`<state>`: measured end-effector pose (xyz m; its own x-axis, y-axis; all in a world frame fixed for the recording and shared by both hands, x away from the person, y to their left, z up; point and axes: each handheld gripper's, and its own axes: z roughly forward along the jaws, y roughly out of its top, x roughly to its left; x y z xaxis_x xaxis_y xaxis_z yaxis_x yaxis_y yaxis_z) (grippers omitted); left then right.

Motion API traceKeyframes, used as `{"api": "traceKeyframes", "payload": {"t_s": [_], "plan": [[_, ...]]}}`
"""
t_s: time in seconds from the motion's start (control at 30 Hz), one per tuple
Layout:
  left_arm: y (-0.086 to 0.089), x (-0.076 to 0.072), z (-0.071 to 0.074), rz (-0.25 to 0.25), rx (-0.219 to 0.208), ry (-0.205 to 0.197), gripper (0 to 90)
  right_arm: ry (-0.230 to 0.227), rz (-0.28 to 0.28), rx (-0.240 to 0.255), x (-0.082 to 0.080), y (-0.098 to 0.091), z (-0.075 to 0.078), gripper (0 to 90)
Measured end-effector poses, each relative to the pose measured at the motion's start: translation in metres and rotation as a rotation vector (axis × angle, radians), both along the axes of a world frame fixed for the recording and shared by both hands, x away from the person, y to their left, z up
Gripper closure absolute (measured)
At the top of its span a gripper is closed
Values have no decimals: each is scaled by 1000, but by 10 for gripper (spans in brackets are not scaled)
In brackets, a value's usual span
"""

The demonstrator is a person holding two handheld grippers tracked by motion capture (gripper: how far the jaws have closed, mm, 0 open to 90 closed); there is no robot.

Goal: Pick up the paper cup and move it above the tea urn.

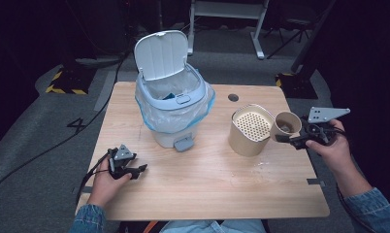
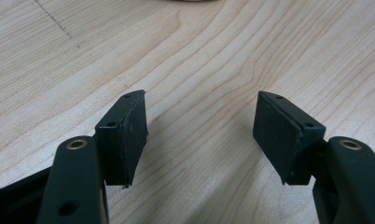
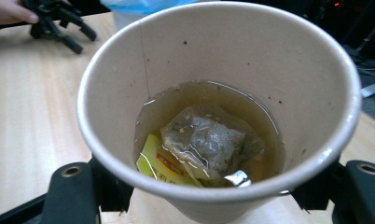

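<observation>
Inside paper cup: tea bag, yellow tag, print unreadable.

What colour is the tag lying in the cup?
Yellow, with some red print; the tag shows best in the right gripper view.

High view sits above my side of the table, looking forward and down, far enough to take in all 4 edges plus floor beyond. Left gripper view rides my left gripper, aimed steeply down, very near the tabletop near the front-left corner; wood grain fills it. Right gripper view rides my right gripper, close by the right edge, facing leftward across the table, with the paper cup right at the lens. It also catches my left gripper far off, top-left. High view shares both grippers, cup and tabletop.
</observation>
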<state>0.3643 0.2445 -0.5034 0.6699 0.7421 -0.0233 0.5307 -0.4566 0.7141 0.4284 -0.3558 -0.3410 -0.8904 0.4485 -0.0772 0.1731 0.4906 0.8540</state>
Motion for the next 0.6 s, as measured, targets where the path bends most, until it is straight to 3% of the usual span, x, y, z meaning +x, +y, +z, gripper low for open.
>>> {"api": "traceKeyframes", "payload": {"t_s": [0.2, 0.4, 0.6], "plan": [[0, 0, 0, 0, -1, 0, 356, -22, -10, -21, 18, 1, 7, 298], [0, 0, 0, 0, 4, -2, 355, -94, 11, -49, 33, 7, 9, 298], [0, 0, 0, -1, 6, -3, 354, -148, -2, -109, 46, 12, 11, 298]]}}
